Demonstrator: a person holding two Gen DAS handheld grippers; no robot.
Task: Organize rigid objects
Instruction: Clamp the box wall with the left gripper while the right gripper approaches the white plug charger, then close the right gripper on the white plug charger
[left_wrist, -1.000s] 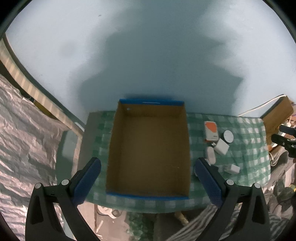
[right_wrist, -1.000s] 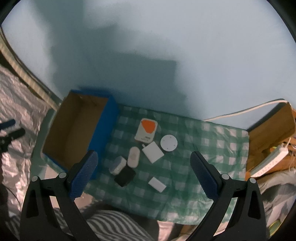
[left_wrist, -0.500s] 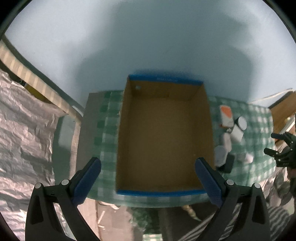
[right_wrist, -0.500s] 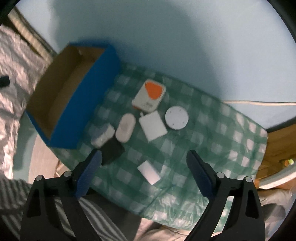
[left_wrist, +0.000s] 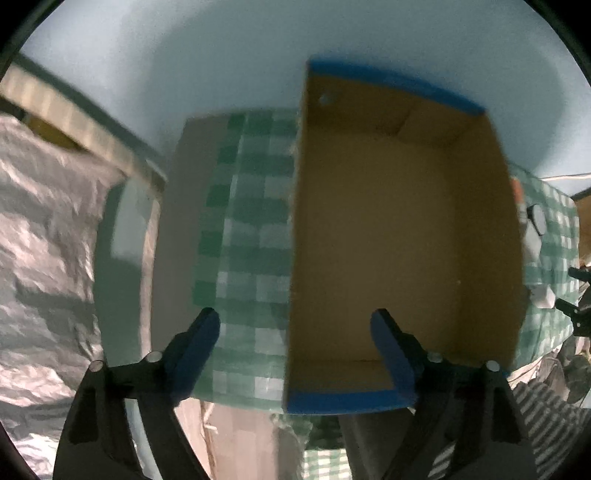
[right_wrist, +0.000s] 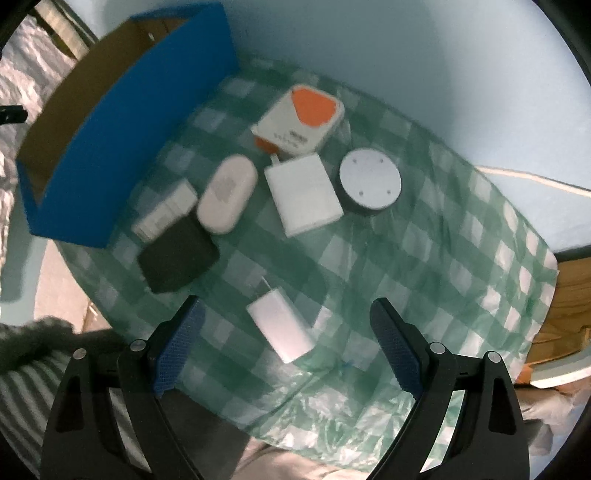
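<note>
Brown cardboard box with blue rim, empty, at the left end of the bench under its green-checked cloth. Left tongs above the box's near left wall, jaws closing, one finger outside the wall and one inside, pads apparently not yet pressing; nothing held.

To the right of the box, in the middle of the bench: small white block against the blue wall; black pad just beside it; white oval case; orange-and-white packet toward the far edge; flat white adapter; round white puck.

Nearest the front edge: small white charger, prongs pointing away, lying between the wide-spread fingers of the right tongs, untouched.

Charger likely light, stiff and smooth-sided, hence prone to slipping; best pinched across its two long flat faces, clear of the prongs.
</note>
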